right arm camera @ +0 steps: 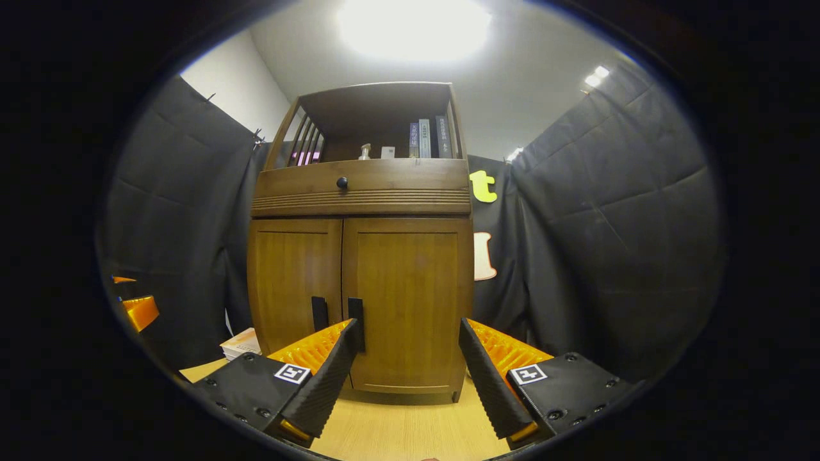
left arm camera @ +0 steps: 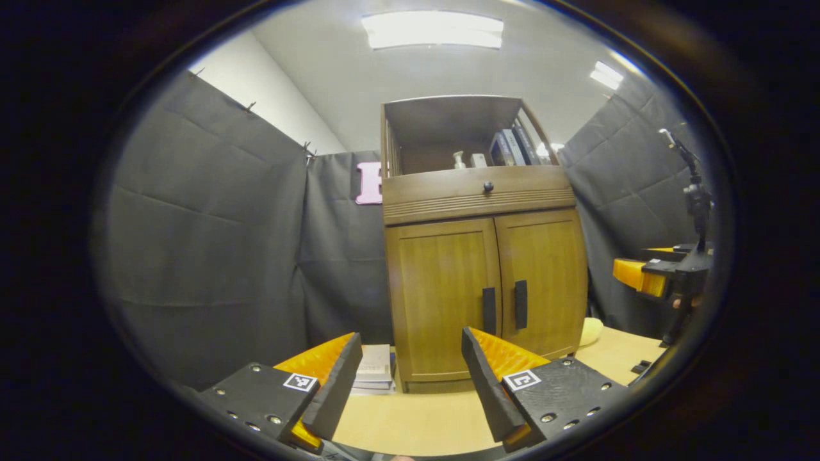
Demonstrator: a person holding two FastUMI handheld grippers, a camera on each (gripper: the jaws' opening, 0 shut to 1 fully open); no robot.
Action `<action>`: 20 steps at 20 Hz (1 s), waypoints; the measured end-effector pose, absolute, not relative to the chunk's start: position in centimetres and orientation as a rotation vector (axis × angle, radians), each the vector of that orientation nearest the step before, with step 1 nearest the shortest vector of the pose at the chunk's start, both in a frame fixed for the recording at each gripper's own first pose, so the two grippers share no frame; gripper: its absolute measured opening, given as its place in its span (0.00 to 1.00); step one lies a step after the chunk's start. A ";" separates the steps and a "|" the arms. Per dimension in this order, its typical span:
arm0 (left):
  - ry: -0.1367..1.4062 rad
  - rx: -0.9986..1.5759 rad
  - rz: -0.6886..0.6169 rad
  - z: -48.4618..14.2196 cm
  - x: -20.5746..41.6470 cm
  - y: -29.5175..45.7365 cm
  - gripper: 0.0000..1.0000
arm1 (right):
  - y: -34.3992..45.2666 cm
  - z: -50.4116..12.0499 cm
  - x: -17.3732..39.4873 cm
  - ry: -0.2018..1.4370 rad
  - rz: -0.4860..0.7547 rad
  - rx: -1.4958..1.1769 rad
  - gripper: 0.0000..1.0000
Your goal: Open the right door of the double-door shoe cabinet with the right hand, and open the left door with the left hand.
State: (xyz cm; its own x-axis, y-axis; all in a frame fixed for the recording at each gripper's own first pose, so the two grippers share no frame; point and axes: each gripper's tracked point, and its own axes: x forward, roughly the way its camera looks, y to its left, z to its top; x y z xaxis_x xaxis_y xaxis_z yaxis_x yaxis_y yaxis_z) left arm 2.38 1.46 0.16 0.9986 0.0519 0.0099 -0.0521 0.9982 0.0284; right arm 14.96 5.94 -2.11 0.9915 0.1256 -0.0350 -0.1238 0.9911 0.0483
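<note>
A brown wooden shoe cabinet (left arm camera: 480, 269) (right arm camera: 362, 275) stands on a light table, both doors closed. The left door (left arm camera: 442, 288) (right arm camera: 291, 282) and right door (left arm camera: 544, 275) (right arm camera: 410, 294) each carry a dark vertical handle at the centre seam: left handle (left arm camera: 489, 310) (right arm camera: 318, 314), right handle (left arm camera: 521, 304) (right arm camera: 354, 314). My left gripper (left arm camera: 410, 378) is open, short of the cabinet and low before the left door. My right gripper (right arm camera: 407, 378) is open too, low in front of the right door. The right gripper also appears far right in the left gripper view (left arm camera: 647, 275).
Above the doors sit a drawer with a round knob (left arm camera: 488, 187) (right arm camera: 342, 182) and an open shelf holding books (left arm camera: 512, 147) (right arm camera: 426, 137) and a small bottle. A stack of books (left arm camera: 375, 368) (right arm camera: 242, 342) lies left of the cabinet. A yellow object (left arm camera: 590, 330) rests at its right.
</note>
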 end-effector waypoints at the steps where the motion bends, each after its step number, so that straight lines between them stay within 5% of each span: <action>1: -0.009 0.033 0.063 0.2 2.5 1.7 0.89 | 6.2 -2.2 15.7 0.037 0.132 0.051 0.98; 20: 0.010 0.057 0.197 0.3 3.6 4.0 0.89 | 13.2 -6.8 29.0 0.098 0.249 0.073 0.98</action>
